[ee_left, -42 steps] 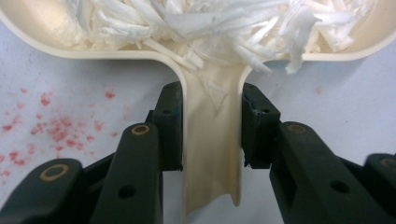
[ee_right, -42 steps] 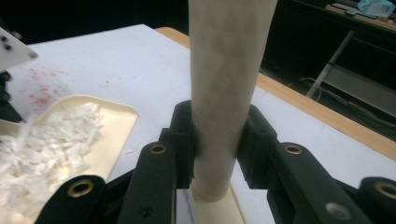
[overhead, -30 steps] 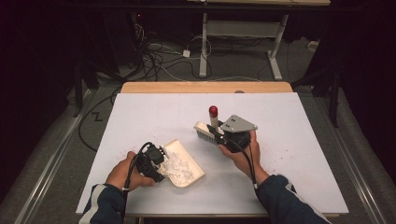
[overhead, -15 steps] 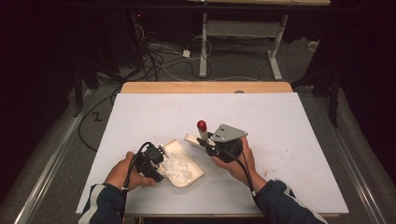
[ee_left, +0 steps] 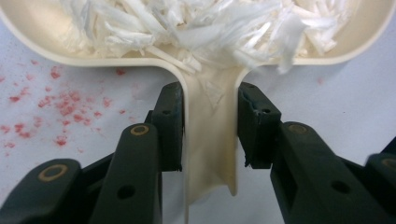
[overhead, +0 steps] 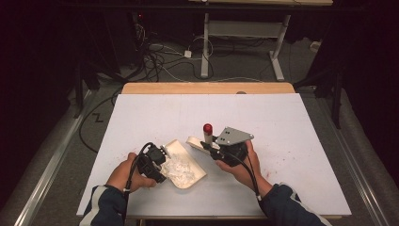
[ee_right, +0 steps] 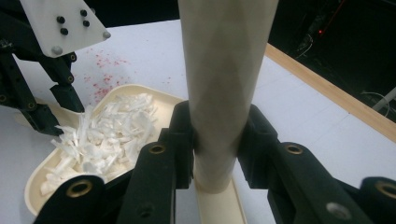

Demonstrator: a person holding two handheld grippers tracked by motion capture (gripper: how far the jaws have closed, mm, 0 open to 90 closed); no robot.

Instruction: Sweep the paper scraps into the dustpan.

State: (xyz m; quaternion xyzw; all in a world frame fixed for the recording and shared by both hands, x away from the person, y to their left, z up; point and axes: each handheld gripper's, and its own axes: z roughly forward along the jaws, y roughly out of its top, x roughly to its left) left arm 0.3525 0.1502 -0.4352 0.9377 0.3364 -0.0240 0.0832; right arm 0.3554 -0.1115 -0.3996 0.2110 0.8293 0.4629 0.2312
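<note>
Lower centre of the high view: left gripper (overhead: pixel 157 162) is clamped on the handle of the cream dustpan (overhead: pixel 192 176), which lies flat on the white table (overhead: pixel 291 122) holding white shreds (overhead: pixel 181 168). Just right of it, right gripper (overhead: pixel 217 150) grips the cream brush handle (overhead: pixel 195 142), red-capped end (overhead: pixel 207 128) upward. Farther back, at upper centre, cables (overhead: pixel 160 54) cross the floor.

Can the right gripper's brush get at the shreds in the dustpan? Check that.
Probably yes: the right gripper holds the brush just beside the dustpan, and the white shreds lie uncovered; the left gripper only clamps its handle.
</note>
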